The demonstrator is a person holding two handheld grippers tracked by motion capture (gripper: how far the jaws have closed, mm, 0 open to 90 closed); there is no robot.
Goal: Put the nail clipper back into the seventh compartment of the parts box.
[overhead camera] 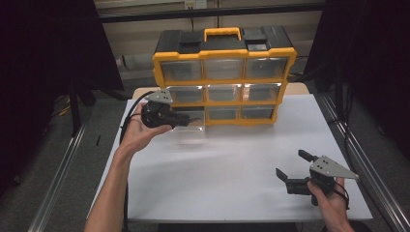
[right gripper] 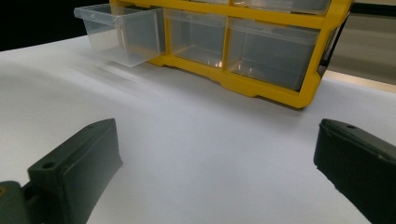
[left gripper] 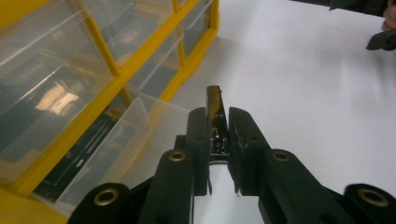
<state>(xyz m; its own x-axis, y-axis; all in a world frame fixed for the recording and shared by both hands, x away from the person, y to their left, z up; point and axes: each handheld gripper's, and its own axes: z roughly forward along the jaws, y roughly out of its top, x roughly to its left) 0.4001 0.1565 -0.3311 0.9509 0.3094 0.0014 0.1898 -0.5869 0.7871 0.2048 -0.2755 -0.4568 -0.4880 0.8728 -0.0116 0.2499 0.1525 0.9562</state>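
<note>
Item: slim dark metal piece with a glossy shaft, clamped upright between the pads of my left gripper, jaws nearly closed on it, raised just above the pulled-out clear plastic drawer at the bottom left of the yellow-and-black plastic drawer cabinet.

Item: my right gripper, jaws spread wide, nothing between them, low over the white tabletop, well apart from the cabinet.

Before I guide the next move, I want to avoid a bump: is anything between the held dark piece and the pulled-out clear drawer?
Nothing visible. The left claw grips the dark piece just beside the open drawer, with only bare table around.
</note>
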